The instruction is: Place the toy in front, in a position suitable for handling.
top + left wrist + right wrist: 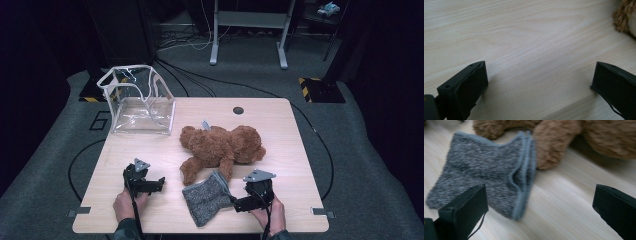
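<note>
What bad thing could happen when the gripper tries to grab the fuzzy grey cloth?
The grey cloth lies folded in layers, so the right hand-held gripper, open beside it, might pinch only the top layer and the cloth could unfold. The cloth's edge also touches the teddy bear's leg, so the jaws might catch fur and drag the teddy bear. The left hand-held gripper is open over bare table, too far off to help.

Cloth [207, 198] before bear [222, 146] — bag [140, 102] behind-left
</note>
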Tool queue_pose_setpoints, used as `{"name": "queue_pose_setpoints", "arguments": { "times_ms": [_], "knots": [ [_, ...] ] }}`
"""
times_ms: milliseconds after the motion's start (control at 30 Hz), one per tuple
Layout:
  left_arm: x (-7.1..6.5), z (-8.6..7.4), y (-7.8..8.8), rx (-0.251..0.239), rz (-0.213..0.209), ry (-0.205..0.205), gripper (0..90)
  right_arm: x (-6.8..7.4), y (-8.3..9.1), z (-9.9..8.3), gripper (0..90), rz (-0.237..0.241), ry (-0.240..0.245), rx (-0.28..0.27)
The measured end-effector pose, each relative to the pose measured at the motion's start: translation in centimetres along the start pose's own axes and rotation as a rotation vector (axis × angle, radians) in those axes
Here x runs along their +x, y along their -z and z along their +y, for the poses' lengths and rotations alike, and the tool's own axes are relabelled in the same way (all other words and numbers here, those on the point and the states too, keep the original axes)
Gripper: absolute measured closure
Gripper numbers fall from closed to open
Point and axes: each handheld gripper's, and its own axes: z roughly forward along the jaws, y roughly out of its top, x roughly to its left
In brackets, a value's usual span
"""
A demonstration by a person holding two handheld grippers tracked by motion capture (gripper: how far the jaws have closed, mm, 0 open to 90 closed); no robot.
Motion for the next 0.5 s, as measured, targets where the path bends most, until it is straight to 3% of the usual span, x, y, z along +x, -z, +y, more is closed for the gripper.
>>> {"name": "queue_pose_setpoints", "arguments": {
  "times_ms": [200, 300, 500],
  "knots": [
    [0.0, 0.0, 0.0, -0.001, 0.000, 0.000, 0.0, 2.4, -1.6, 0.9, 1.8, 0.048, 0.050, 0.018],
    [0.0, 0.0, 0.0, -0.001, 0.001, 0.001, 0.0, 3.6, -2.6, 1.2, 3.8, 0.072, 0.099, 0.029],
    [0.0, 0.0, 0.0, 0.001, 0.000, 0.002, 0.0, 5.4, -3.9, 1.2, 11.8, 0.107, 0.150, 0.039]
  ]
}}
